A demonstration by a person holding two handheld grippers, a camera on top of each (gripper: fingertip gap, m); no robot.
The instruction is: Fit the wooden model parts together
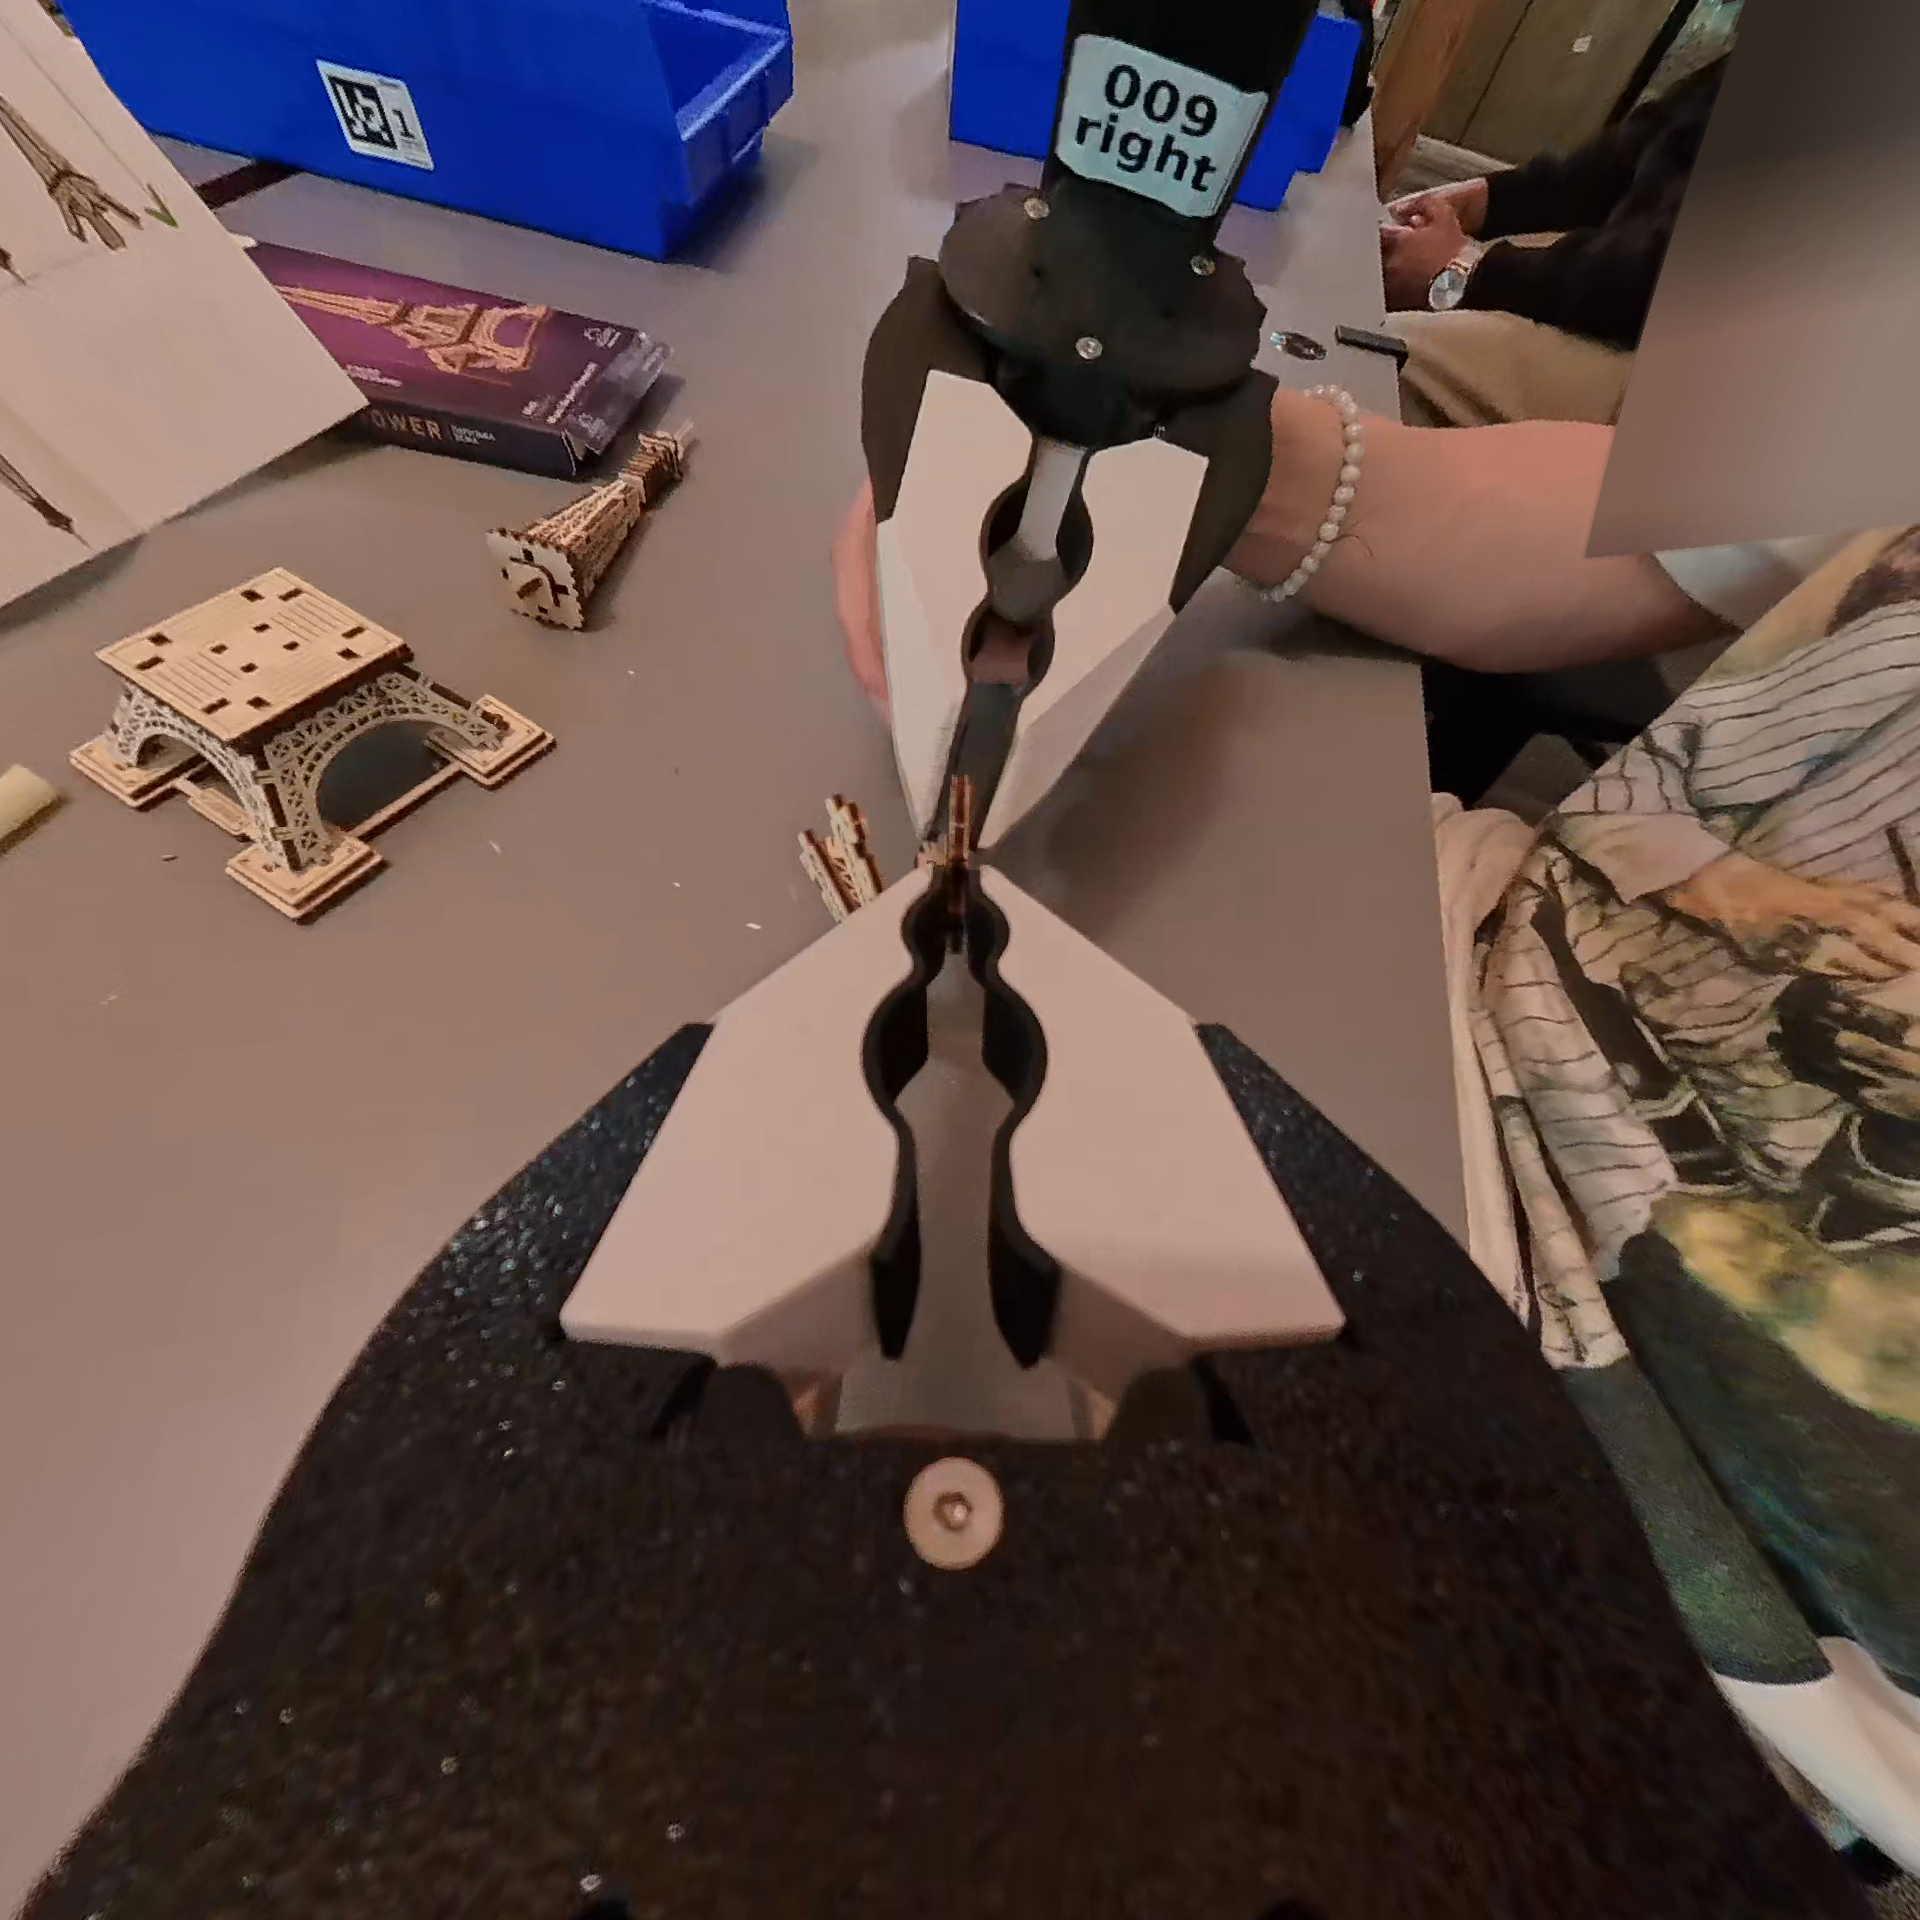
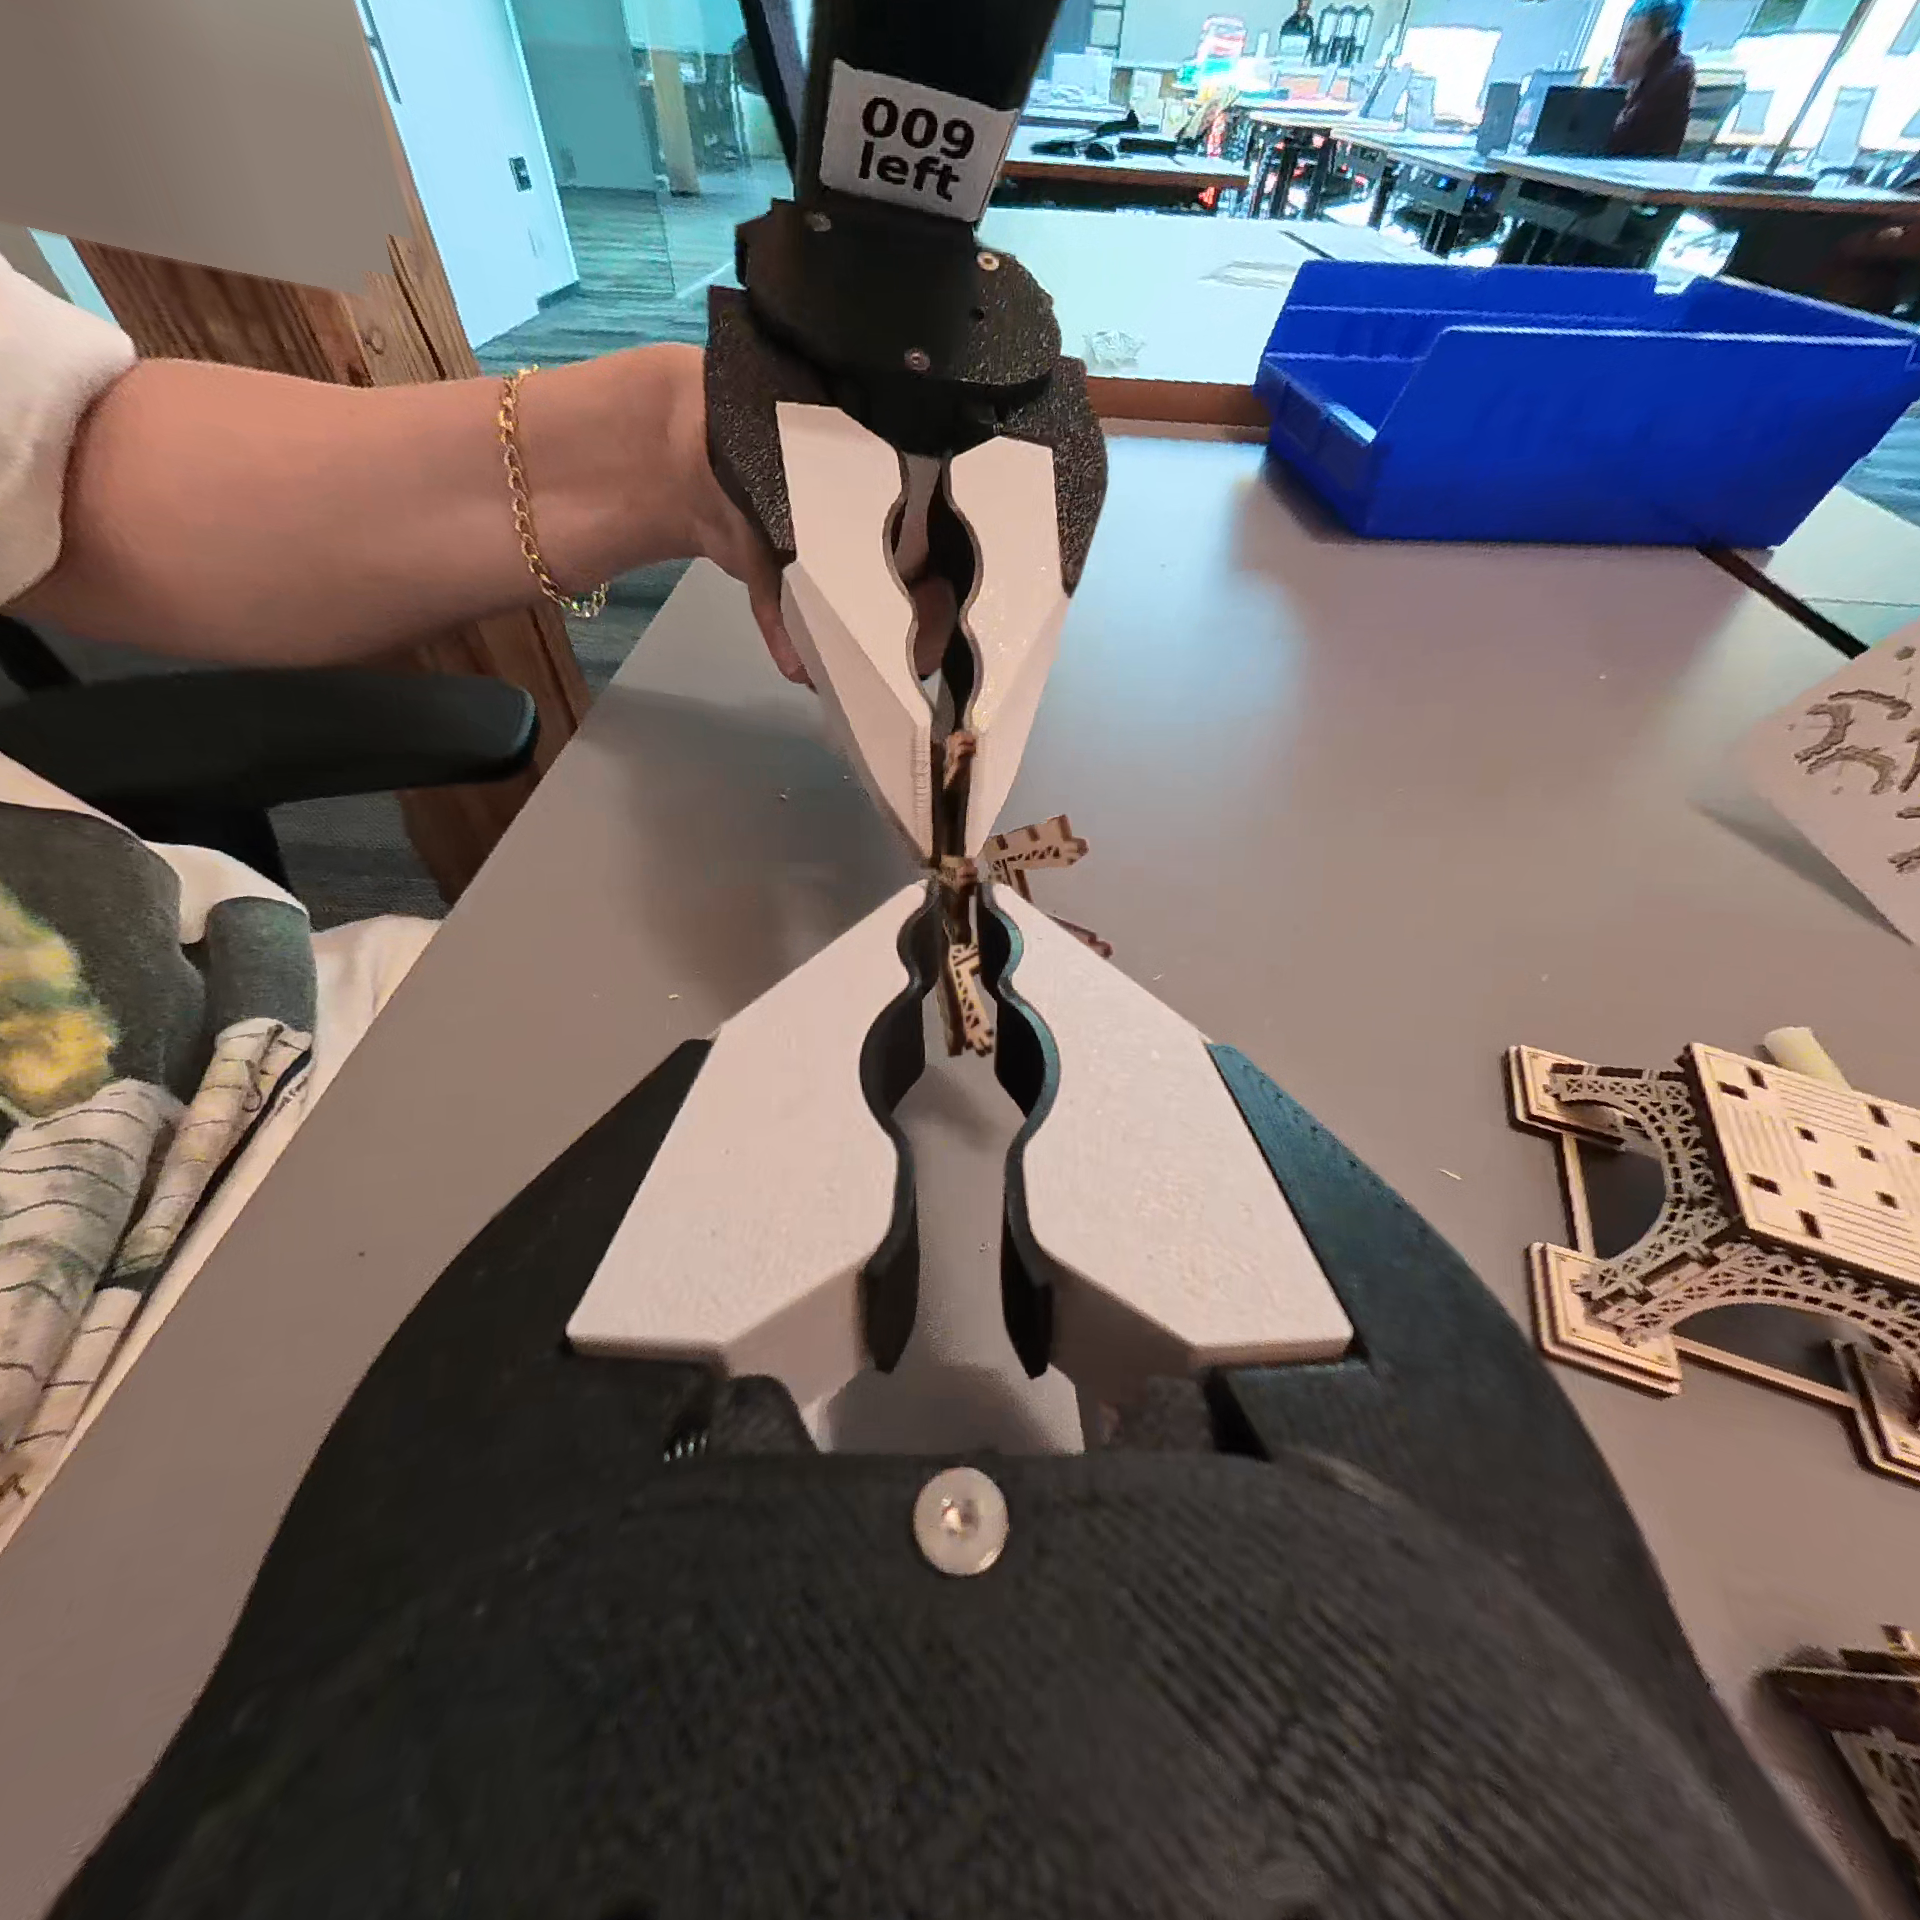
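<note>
My left gripper [image 1: 951, 883] and right gripper [image 2: 951, 894] meet tip to tip above the grey table [image 1: 520, 1091]. Each is shut on a thin wooden lattice part. In the left wrist view a sliver of the wooden part [image 1: 954, 904] shows between my fingers, and another lattice part [image 1: 842, 857] sticks out to the left of the tips. The right gripper [image 1: 956, 831] comes in from above there. In the right wrist view a lattice part [image 2: 966, 997] sits between my fingers, and a crossing part [image 2: 1039, 852] juts right where the left gripper [image 2: 951, 842] meets mine.
An assembled wooden tower base [image 1: 281, 727] [image 2: 1745, 1195] and a tower spire [image 1: 592, 530] lie on the table. Behind them are a purple box [image 1: 468, 353], an instruction sheet [image 1: 125, 312] and blue bins [image 1: 447, 104] [image 2: 1579, 405]. The person's arms [image 1: 1455, 540] hold both grippers near the table edge. Less than 4 cm separates the two grippers' tips. Left tips and right tips are each some 15 cm from the assembled wooden tower base [image 2: 1745, 1195]. My left wrist view [image 1: 369, 659] looks at it from another angle.
</note>
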